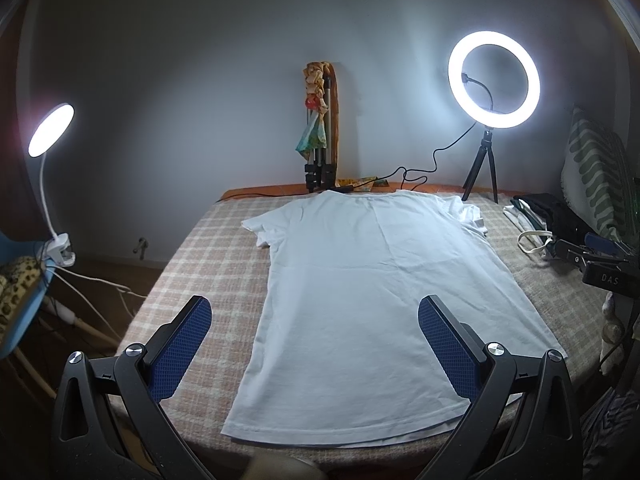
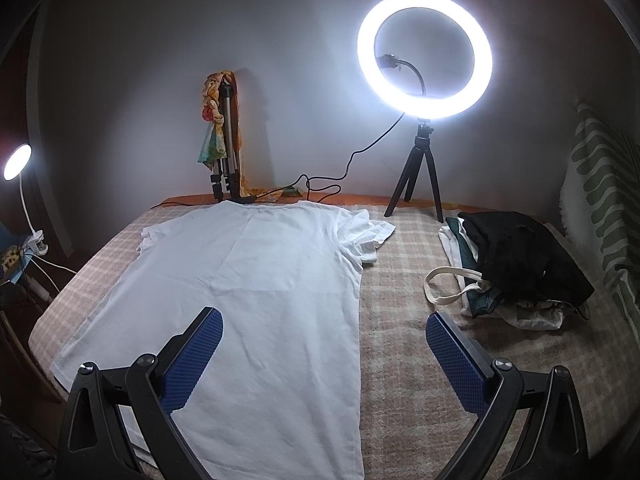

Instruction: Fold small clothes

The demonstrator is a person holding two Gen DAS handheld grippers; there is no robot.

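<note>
Fold not yet begun. The white T-shirt [image 1: 360, 280] lay spread flat on the checked blanket [image 1: 208, 248], hem toward you, collar at the far edge near the wall. No fold line, no layer turned over that I could see; only the sleeve on your right side was bunched and rumpled. My judgement: spreading done, every fold left to make.

Left to right:

Your left tool [image 1: 316, 346] was released, blue pads wide apart, gripping nothing. It hung above the near part of the shirt. Its left pad sat over bare blanket just beside the shirt's left edge; its right pad sat over the cloth. Whether either pad touched fabric, I could not tell.

Your right tool [image 2: 324, 358] was likewise released and empty. Its left pad sat over the shirt's body, its right pad over bare blanket, so the shirt's right side edge ran between the two.

Further right, a pile of other clothes [image 2: 516, 264], dark on top, with a cloth strap trailing out, lay well apart from the shirt. These looked to be waiting their turn.

A ring light [image 2: 424, 46] stood behind on its tripod, clear of the work.
</note>
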